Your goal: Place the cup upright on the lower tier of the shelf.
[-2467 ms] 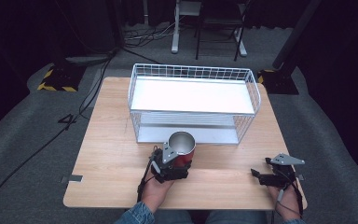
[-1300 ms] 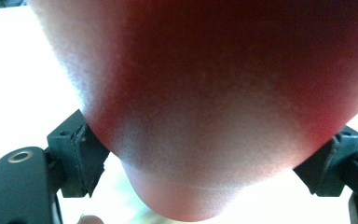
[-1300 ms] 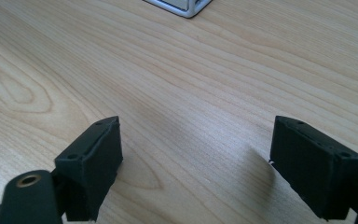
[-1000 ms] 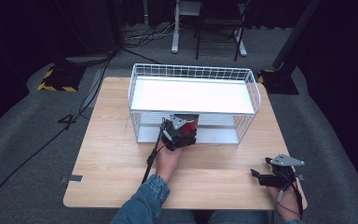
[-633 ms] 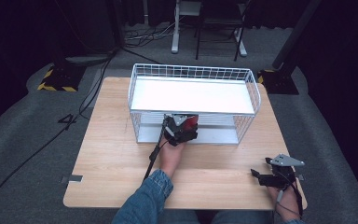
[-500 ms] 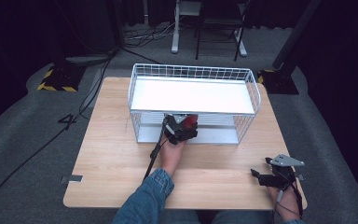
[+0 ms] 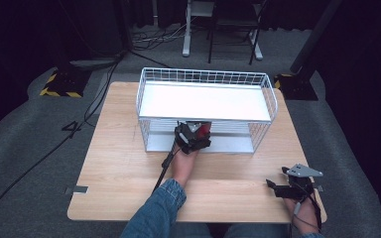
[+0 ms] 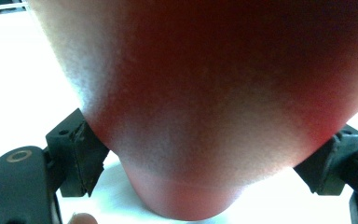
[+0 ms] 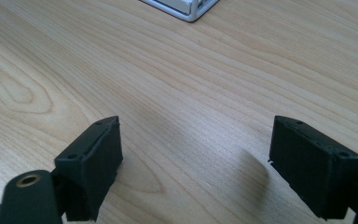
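**Red cup held at the lower shelf of the wire rack**

The wooden table (image 7: 119,163) carries a white wire rack (image 7: 206,111) with two shelves, directly ahead of the left gripper (image 7: 192,137). That gripper reaches into the rack's front opening, under the top shelf. Its jaws are clamped on either side of a red cup (image 8: 205,107), which blocks most of the left gripper view; white shelf surface shows beyond it. The right gripper (image 9: 196,163) rests well to the right, near the table's front edge, jaws spread wide over bare wood, touching nothing between them
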The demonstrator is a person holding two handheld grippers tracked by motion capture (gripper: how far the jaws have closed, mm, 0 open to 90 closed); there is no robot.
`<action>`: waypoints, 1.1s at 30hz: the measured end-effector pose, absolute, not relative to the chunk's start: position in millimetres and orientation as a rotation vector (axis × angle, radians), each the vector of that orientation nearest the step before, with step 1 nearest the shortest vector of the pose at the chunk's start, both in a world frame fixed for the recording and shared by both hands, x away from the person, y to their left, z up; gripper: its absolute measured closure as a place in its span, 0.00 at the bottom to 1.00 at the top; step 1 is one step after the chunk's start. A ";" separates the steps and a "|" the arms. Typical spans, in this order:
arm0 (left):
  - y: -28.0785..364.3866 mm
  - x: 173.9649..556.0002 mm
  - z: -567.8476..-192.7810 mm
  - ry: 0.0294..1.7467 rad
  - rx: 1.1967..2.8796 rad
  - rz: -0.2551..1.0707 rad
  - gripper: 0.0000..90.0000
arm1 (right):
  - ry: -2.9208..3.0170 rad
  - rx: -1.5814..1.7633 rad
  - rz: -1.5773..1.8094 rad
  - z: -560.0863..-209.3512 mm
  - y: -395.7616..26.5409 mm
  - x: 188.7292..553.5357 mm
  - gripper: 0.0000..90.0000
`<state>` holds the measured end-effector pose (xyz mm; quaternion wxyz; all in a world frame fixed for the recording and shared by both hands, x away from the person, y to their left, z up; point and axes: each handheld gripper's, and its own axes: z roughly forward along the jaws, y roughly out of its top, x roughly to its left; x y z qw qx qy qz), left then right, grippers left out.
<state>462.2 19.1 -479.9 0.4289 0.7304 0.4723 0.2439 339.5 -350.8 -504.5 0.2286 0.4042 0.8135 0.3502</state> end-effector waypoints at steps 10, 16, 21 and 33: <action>21.5 464.3 -482.9 1.171 1.806 0.572 0.17 | 2.234 1.098 0.959 -504.5 -349.9 338.4 0.19; 21.7 464.1 -482.6 1.170 1.814 0.575 0.17 | 2.233 1.084 0.957 -504.6 -348.7 337.1 0.19; 23.6 463.3 -481.5 1.157 1.848 0.545 0.10 | 2.237 1.068 0.959 -504.5 -348.1 336.2 0.20; 37.5 450.5 -480.6 1.111 1.850 0.464 0.00 | 2.250 1.083 0.970 -504.5 -349.6 338.0 0.20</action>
